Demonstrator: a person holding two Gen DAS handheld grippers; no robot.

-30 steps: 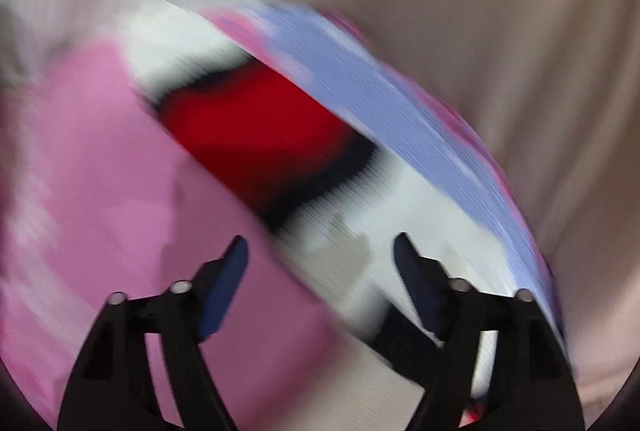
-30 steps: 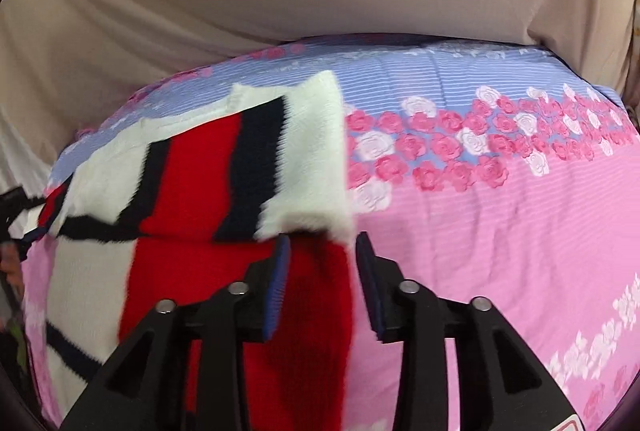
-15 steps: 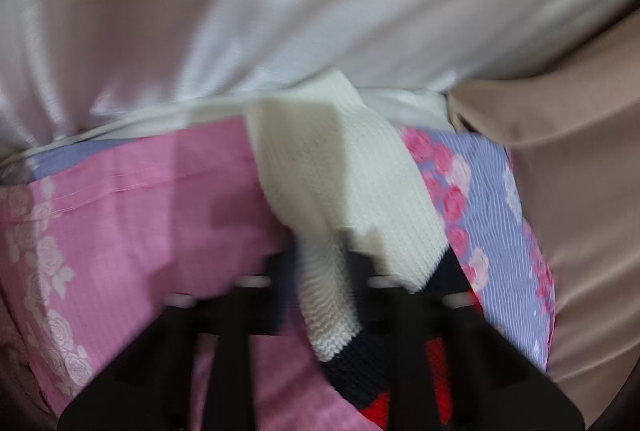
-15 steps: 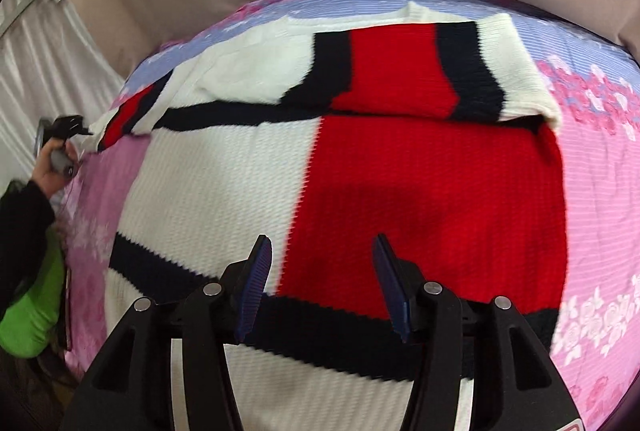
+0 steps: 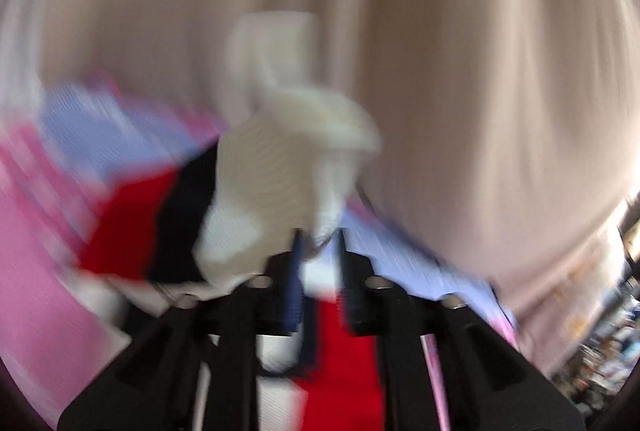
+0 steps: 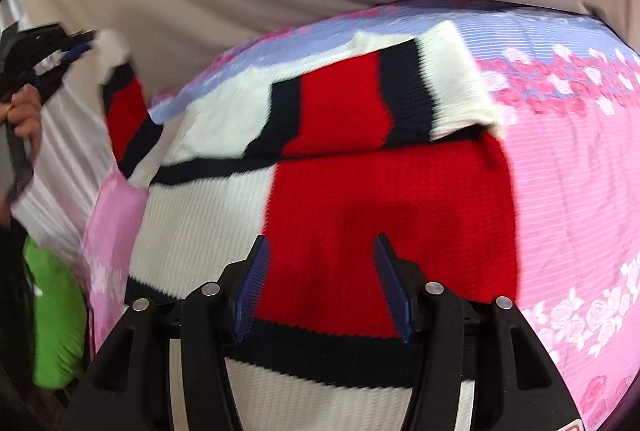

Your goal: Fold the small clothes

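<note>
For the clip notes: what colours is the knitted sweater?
Sweater: red and white blocks with dark navy bands, clearest in the right wrist view.

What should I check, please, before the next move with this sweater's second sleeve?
1. Left gripper holds the raised sleeve: cannot tell; its jaws are opening, the cuff is at the tips, and the view is blurred.
2. Right gripper free: ok; its jaws are opening with nothing between them.
3. Folded sleeve lies across the sweater body: ok.
4. Raised sleeve laid on the body: not ok; it hangs in the air at the side.
5. Body flat on the bedsheet: ok where visible.
</note>
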